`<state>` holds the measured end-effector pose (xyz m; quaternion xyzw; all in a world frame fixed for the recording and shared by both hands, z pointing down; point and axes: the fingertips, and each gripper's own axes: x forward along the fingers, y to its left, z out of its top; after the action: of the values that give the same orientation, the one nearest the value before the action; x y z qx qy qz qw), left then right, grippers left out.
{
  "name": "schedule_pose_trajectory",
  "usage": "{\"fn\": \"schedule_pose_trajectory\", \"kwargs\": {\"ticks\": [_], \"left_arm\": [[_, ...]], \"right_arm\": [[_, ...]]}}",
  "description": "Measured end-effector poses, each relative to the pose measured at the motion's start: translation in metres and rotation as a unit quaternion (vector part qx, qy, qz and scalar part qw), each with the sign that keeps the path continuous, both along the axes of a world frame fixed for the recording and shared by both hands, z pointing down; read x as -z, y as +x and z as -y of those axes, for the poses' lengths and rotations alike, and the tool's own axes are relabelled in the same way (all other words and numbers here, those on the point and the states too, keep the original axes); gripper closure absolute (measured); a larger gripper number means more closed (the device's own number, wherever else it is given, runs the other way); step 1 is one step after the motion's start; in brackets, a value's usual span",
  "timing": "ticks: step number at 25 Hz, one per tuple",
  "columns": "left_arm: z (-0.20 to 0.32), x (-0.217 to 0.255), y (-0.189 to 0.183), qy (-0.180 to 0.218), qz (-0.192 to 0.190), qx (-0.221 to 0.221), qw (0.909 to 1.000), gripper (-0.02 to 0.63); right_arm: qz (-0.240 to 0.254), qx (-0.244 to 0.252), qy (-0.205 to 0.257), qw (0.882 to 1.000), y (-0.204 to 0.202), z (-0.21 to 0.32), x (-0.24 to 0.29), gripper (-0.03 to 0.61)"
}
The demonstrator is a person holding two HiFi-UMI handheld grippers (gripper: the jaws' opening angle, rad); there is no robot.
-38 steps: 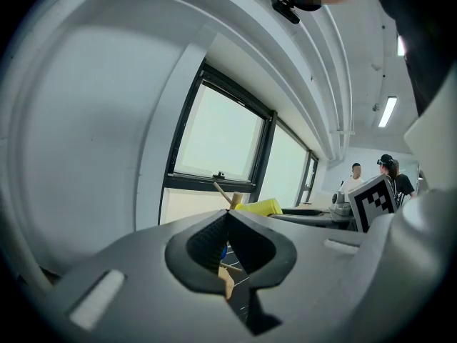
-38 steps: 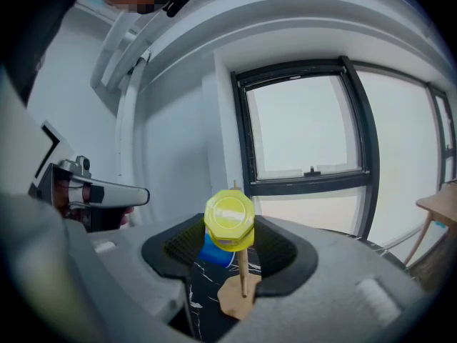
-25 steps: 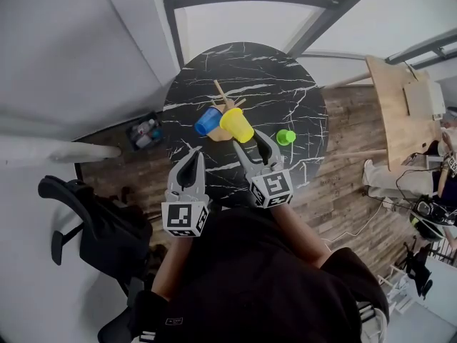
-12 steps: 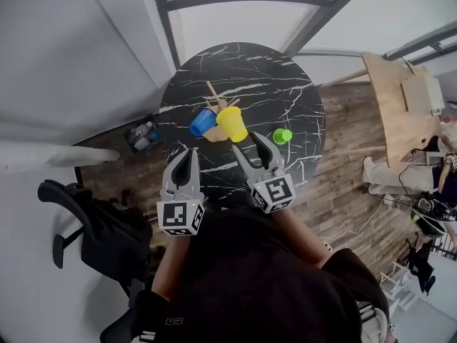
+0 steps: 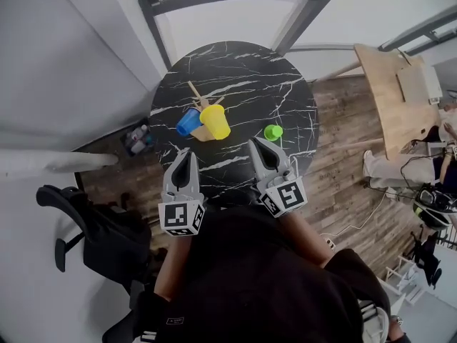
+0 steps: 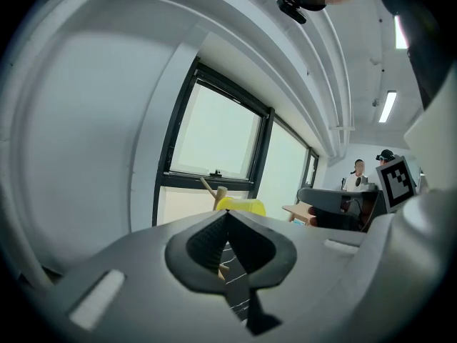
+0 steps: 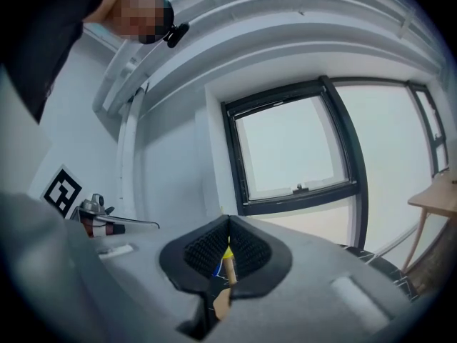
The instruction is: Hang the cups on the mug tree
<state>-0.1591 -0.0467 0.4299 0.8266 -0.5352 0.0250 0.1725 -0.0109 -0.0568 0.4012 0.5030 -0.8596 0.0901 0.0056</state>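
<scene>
Both tools out ahead of our torso, roughly level, forearms (image 5: 173,259) bent in behind them. Left tool (image 5: 184,154): jaws pressed together, nothing between. Right tool (image 5: 257,144): jaws have just been closing, now together and empty. It sits apart from the left tool, tip angled slightly toward it.

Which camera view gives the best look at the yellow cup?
The head view: the yellow cup shows whole from above, at the mug tree beside the blue cup. The left gripper view catches only its upper part; the right gripper view gives just a thin yellow sliver.
</scene>
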Motion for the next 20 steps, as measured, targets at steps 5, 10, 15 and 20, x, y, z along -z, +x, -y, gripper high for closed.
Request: {"fn": "schedule_pose_trajectory", "kwargs": {"ticks": [5, 10, 15, 20], "left_arm": [[-0.009, 0.003, 0.031, 0.001, 0.0, -0.011, 0.9999, 0.618], [-0.017, 0.009, 0.065, 0.011, 0.003, -0.02, 0.9997, 0.618], [-0.028, 0.009, 0.102, 0.013, 0.012, -0.04, 0.999, 0.618], [-0.033, -0.001, 0.136, 0.006, 0.021, -0.055, 0.9983, 0.618]], "right_arm": [[0.004, -0.008, 0.001, 1.0, 0.03, -0.007, 0.003, 0.58], [-0.002, -0.024, -0.006, 1.0, 0.069, -0.015, -0.002, 0.58], [-0.007, -0.045, -0.02, 0.999, 0.114, -0.022, -0.017, 0.58], [-0.022, -0.062, -0.051, 0.997, 0.151, -0.024, -0.05, 0.58]]}}
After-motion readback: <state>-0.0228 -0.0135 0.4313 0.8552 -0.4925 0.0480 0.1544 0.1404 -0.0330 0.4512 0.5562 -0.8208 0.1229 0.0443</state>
